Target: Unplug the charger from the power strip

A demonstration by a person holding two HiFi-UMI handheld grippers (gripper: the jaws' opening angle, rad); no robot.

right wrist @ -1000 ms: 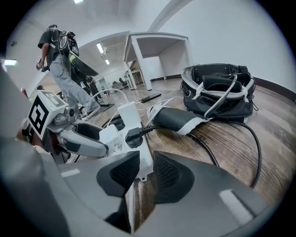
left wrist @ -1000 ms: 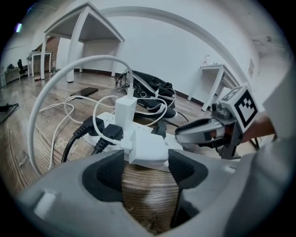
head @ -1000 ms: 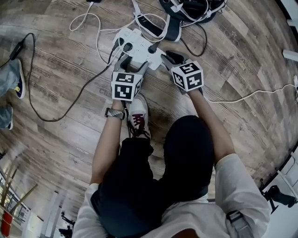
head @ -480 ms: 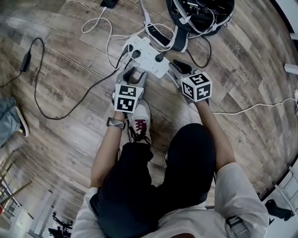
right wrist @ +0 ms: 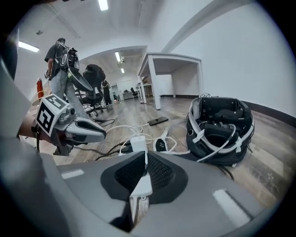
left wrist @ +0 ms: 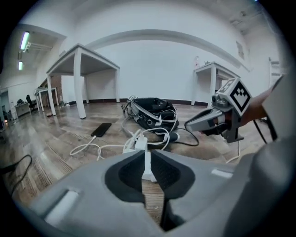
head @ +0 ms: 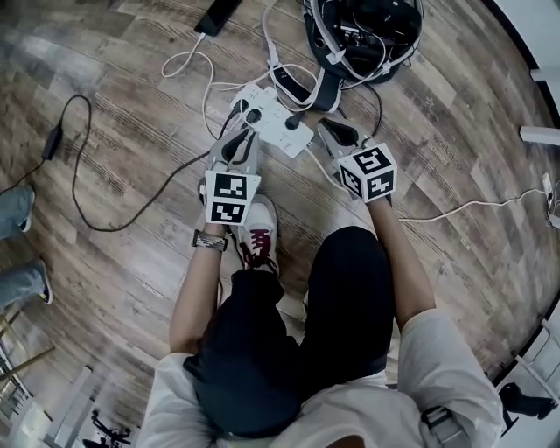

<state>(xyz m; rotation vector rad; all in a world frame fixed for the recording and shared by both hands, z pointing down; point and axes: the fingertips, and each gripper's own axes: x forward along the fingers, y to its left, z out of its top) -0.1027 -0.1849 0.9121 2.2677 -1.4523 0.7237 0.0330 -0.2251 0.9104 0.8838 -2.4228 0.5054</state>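
The white power strip (head: 278, 122) lies on the wood floor with black plugs in it. A white charger block (right wrist: 138, 143) stands on it. My left gripper (head: 237, 140) hovers just short of the strip's near left side. Its jaws have just been closing and nothing is between them. My right gripper (head: 327, 127) hangs beside the strip's right end. It too has just been closing, and it is empty. Through each narrow slit I see only the strip (left wrist: 140, 143) and floor.
A black bag (head: 363, 26) with white straps lies beyond the strip. A black phone (head: 219, 15) on a white cable sits at the far left of it. Black cable (head: 105, 223) loops left, a white cable (head: 472, 206) runs right. My shoe (head: 254, 232) is below the grippers.
Both grippers have lifted off the strip and drawn back toward me, and their jaws went from wide apart to nearly together. The strip stays on the floor.
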